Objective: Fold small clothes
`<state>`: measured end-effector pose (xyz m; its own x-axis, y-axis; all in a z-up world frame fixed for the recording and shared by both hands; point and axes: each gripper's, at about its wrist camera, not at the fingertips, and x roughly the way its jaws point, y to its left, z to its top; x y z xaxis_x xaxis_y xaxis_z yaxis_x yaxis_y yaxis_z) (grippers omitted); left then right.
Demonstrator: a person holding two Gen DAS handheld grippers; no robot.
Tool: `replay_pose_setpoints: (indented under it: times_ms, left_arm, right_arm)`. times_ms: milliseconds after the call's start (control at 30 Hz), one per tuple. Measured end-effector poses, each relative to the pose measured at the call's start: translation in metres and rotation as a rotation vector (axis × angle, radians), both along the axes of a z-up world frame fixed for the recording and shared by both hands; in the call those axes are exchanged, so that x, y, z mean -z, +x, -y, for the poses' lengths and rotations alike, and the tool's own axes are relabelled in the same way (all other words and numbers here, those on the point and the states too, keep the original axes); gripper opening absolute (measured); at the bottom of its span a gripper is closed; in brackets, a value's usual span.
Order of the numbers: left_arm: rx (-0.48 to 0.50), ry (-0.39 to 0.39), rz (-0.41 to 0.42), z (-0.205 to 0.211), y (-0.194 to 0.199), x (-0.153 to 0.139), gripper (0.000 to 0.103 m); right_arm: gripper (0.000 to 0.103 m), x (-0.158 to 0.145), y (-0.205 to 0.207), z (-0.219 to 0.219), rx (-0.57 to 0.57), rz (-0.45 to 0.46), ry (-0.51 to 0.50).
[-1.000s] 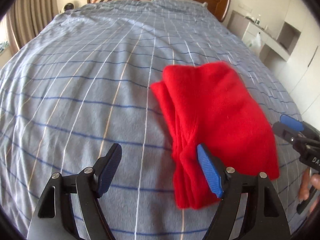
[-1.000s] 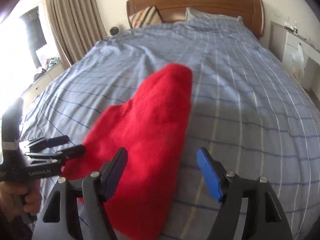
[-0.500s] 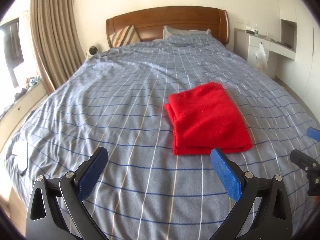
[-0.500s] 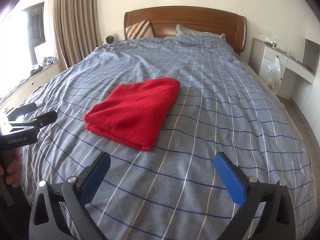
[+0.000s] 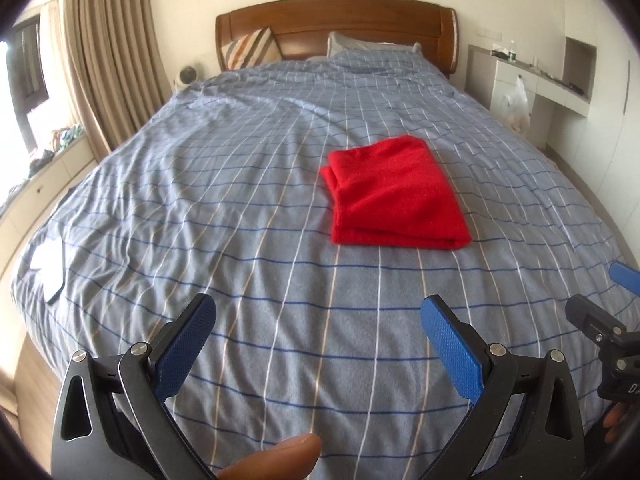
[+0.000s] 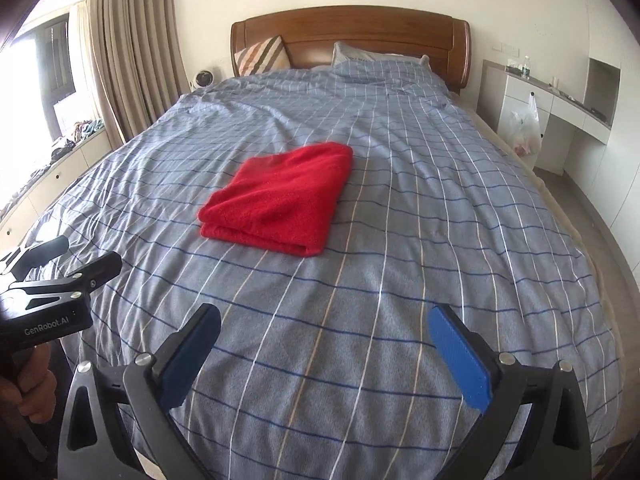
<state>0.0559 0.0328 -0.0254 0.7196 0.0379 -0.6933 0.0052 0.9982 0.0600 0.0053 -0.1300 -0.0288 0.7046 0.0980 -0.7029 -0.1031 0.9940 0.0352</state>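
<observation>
A red cloth (image 5: 396,196) lies folded into a neat rectangle in the middle of the blue checked bedspread (image 5: 248,184); it also shows in the right wrist view (image 6: 280,200). My left gripper (image 5: 318,340) is open and empty, well back from the cloth near the foot of the bed. My right gripper (image 6: 326,348) is open and empty, also back near the foot. Each gripper shows at the edge of the other's view: the right one (image 5: 600,308) and the left one (image 6: 60,264).
A wooden headboard (image 6: 348,36) and pillows (image 6: 264,56) are at the far end. Curtains (image 6: 132,52) and a window ledge are on the left. White cabinets with a hanging plastic bag (image 6: 524,128) stand on the right. A white patch (image 5: 48,260) lies at the bed's left edge.
Both grippers have pulled back from the red cloth toward the foot of the bed and opened wider. The cloth stays folded on the bed.
</observation>
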Motion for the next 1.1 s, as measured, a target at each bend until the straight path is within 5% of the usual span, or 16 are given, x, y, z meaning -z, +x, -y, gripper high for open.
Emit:
replay_pose_setpoints:
  times_ms: [367,667,1100]
  left_arm:
    - [0.01,-0.026,0.063,-0.006,-0.031,-0.043,0.103]
    - [-0.011,0.043,0.052,0.009,-0.032,-0.038,0.103]
    - [-0.002,-0.014,0.032,0.008,-0.035,-0.039,0.103]
  right_arm:
    - [0.102,-0.051,-0.033,-0.028,-0.022,0.049,-0.025]
    - [0.102,-0.055,-0.036,-0.019,0.061,0.068,-0.131]
    - [0.102,-0.054,-0.037,-0.018,0.066,0.065,-0.127]
